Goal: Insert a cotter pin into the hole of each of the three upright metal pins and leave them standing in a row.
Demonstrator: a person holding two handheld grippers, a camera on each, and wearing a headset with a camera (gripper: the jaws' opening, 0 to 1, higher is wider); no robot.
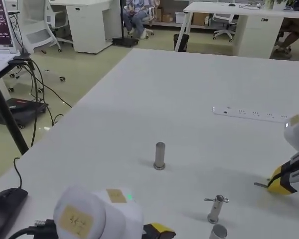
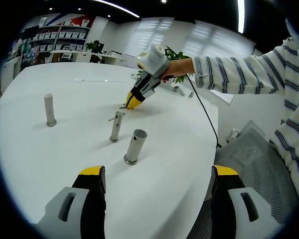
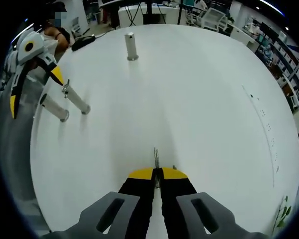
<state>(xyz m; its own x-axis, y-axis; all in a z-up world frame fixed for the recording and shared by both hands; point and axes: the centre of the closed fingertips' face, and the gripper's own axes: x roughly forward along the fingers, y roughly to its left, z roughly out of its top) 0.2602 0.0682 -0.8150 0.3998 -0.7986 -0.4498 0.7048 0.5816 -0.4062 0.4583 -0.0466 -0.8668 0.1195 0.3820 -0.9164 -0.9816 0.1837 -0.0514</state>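
Right hand-held gripper [image 3: 157, 172] pinches a cotter pin [image 3: 156, 155] pointing straight ahead; the nearest bare metal pin [image 3: 54, 107] stands upright forward-left of it; left hand-held gripper [image 2: 158, 172] gapes wide.

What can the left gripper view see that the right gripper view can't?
The left gripper view adds the striped sleeve and the hand holding the right gripper from outside. The right gripper view adds a close look at the cotter pin pinched in its own shut jaws. Both share the white table, the open left gripper, and three standing metal pins, the middle one already with a second cotter pin through it.
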